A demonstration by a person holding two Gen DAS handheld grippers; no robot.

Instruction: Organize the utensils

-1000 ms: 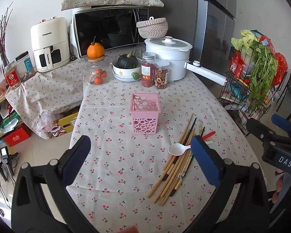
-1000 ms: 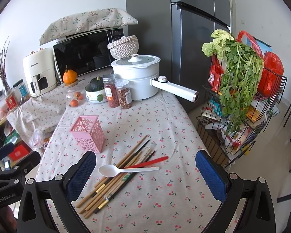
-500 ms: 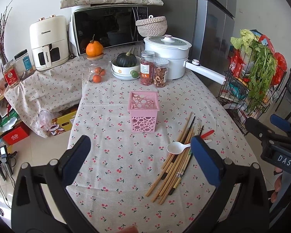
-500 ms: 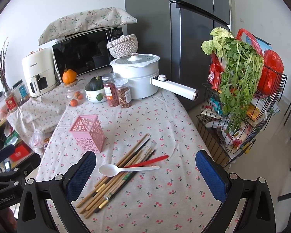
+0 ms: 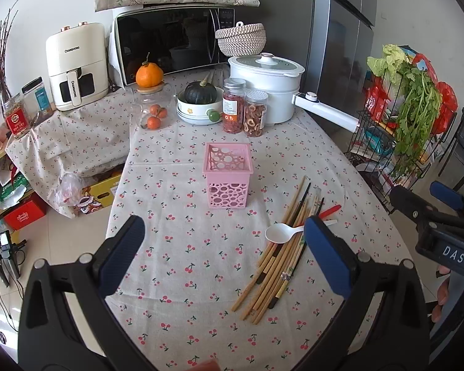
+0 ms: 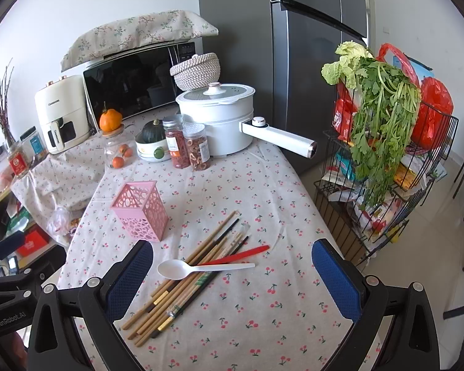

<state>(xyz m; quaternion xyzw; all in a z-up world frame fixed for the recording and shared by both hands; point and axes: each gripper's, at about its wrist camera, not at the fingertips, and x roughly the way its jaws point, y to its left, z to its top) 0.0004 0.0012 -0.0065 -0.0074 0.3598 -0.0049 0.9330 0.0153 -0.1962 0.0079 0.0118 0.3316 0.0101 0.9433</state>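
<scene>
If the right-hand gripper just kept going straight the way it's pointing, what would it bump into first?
Most likely the white spoon lying across the chopsticks on the tablecloth, roughly centred ahead of the open right gripper. Depth is hard to judge through the fisheye, so this is a guess.

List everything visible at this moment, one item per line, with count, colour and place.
holder: 1, pink, mid-table, looks empty
chopsticks: a bundle, wood and dark, lying right of the holder
spoon: 1, white, across the chopsticks
red utensil: 1, on the bundle
pot: 1, white, lidded, back of table
spice jars: 2, clear, before the pot
squash: 1, dark green, in a white bowl
orange: 1, on a glass jar
microwave: 1, black, back
air fryer: 1, cream, back left
fridge: 1, grey
wire rack: 1, black, with greens
left gripper: fingers open, empty
right gripper: fingers open, empty
</scene>
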